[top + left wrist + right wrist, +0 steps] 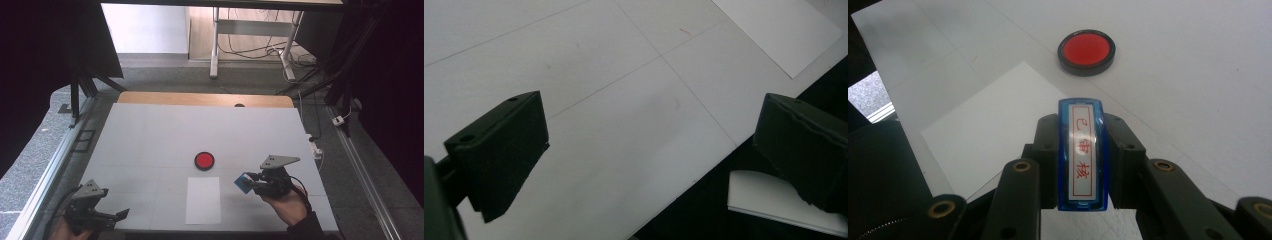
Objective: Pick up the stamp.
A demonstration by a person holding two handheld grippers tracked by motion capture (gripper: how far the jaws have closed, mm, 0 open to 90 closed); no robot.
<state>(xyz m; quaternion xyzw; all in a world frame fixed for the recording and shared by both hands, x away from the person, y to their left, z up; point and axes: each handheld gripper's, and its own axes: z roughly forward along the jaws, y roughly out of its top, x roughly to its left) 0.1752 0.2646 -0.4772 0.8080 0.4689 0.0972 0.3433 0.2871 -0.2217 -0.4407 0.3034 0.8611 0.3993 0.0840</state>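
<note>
Sitting upright between the right claw's [1082,165] closed jaws, the blue stamp [1082,155] is gripped on both sides.

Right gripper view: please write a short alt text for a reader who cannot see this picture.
The right gripper is shut on a blue stamp, whose label with red characters faces the camera. Beyond it, on the white table, lie a white sheet of paper and a round red ink pad.
</note>
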